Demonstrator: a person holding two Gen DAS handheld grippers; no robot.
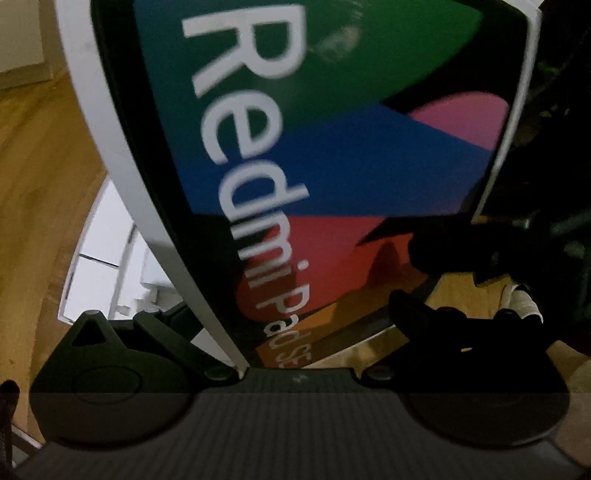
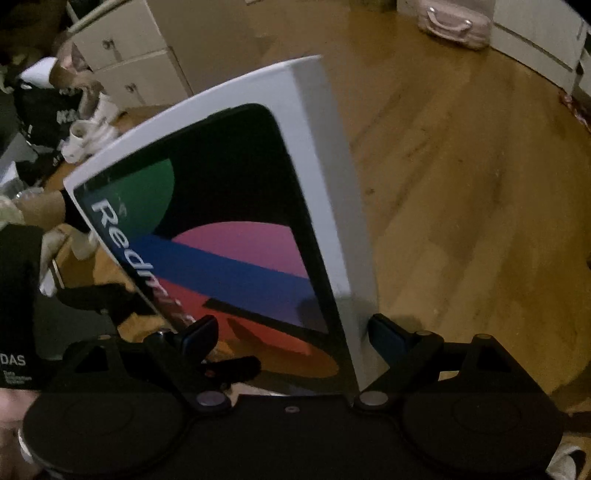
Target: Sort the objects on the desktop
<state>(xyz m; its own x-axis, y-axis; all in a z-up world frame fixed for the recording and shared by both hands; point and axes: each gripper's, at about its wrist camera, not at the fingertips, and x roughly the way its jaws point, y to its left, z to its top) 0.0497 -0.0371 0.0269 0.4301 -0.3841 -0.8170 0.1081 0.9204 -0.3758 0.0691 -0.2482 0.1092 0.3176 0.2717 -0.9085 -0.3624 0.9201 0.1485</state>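
Observation:
A white Redmi Pad box [image 1: 332, 147] with a black, green, blue, pink and red printed face fills the left wrist view. It stands tilted between the fingers of my left gripper [image 1: 291, 332], which is shut on its near end. The same box [image 2: 229, 236] shows in the right wrist view, held up above the floor. My right gripper [image 2: 295, 336] is shut on its lower end, one finger [image 2: 199, 332] on the printed face, the other finger [image 2: 388, 332] on the white side.
Wooden floor [image 2: 461, 184] lies below and to the right. White drawers [image 2: 140, 62] stand at the back left, with clutter and white shoes [image 2: 88, 136] beside them. A pink bag [image 2: 454, 22] lies at the far back. A white unit [image 1: 107, 258] shows at left.

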